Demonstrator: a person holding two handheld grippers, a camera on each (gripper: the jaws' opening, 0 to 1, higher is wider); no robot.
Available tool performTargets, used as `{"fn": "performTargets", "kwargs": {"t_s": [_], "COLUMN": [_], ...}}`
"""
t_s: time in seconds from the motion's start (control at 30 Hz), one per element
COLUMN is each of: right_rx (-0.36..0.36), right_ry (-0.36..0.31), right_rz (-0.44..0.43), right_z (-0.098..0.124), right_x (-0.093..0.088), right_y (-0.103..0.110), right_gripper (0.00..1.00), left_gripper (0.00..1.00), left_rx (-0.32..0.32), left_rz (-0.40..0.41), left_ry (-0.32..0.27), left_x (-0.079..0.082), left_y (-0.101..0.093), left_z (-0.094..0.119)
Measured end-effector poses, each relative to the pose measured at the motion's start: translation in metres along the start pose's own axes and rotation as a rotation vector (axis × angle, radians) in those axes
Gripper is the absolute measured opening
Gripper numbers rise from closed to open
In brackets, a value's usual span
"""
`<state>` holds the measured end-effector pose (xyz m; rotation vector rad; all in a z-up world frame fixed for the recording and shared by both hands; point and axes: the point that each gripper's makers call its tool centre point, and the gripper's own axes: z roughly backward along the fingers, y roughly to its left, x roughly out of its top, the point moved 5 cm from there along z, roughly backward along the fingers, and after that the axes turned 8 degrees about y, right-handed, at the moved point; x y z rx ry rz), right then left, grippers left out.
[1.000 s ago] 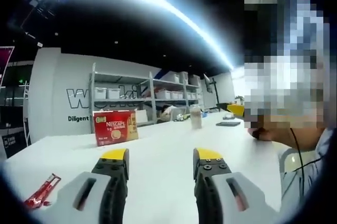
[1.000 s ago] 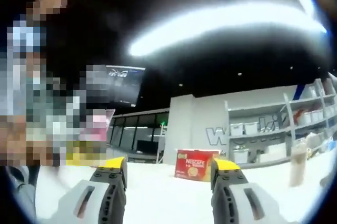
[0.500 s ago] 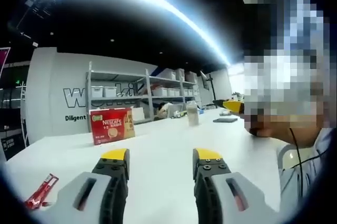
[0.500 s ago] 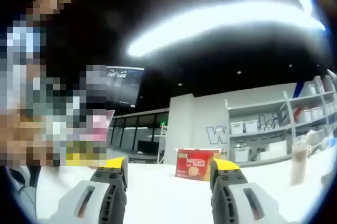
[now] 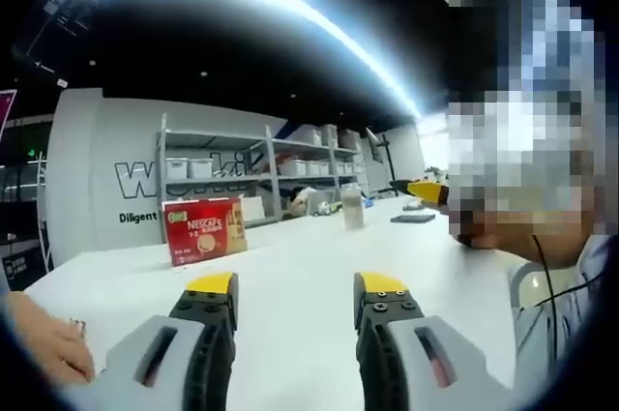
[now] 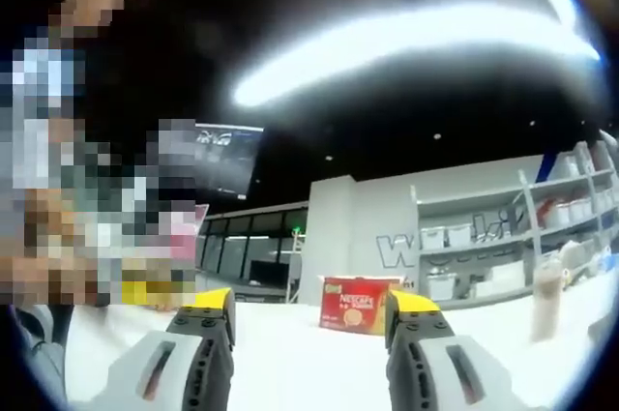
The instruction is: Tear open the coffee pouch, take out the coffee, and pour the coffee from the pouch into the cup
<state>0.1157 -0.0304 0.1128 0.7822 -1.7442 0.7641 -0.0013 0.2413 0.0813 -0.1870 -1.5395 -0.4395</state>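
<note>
My left gripper (image 5: 296,285) stands open just above the white table (image 5: 290,251), nothing between its yellow-tipped jaws. A person's hand (image 5: 39,348) rests on the table at the lower left, covering the spot where the red coffee pouch lay; the pouch is hidden. A tall pale cup (image 5: 353,209) stands far back on the table. My right gripper (image 6: 309,303) is also open and empty over the table (image 6: 290,358). From the right gripper view, the cup (image 6: 548,300) is at the far right.
A red Nescafe box (image 5: 204,230) stands upright mid-table, ahead and left of my left gripper; the box (image 6: 353,303) lies straight beyond my right jaws. A dark flat item (image 5: 414,219) lies near the cup. A person sits close at the right (image 5: 542,305). Shelves with bins line the back wall.
A hand has come in at the lower left of the left gripper view and now covers the red pouch. Both grippers stay open and nearly still.
</note>
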Motion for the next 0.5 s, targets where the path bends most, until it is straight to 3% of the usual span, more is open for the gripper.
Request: {"fn": "performTargets", "kwargs": {"t_s": [0.5], "right_rx": [-0.001], "right_ry": [0.001], "right_rz": [0.005], "right_z": [-0.0012], "right_x": [0.0006], "right_y": [0.0012], "right_gripper": [0.62], "left_gripper": [0.5], "left_rx": [-0.001], "left_rz": [-0.007], "left_ry": [0.005], "left_x": [-0.001], "left_y": [0.0017], "left_z": [0.0]}}
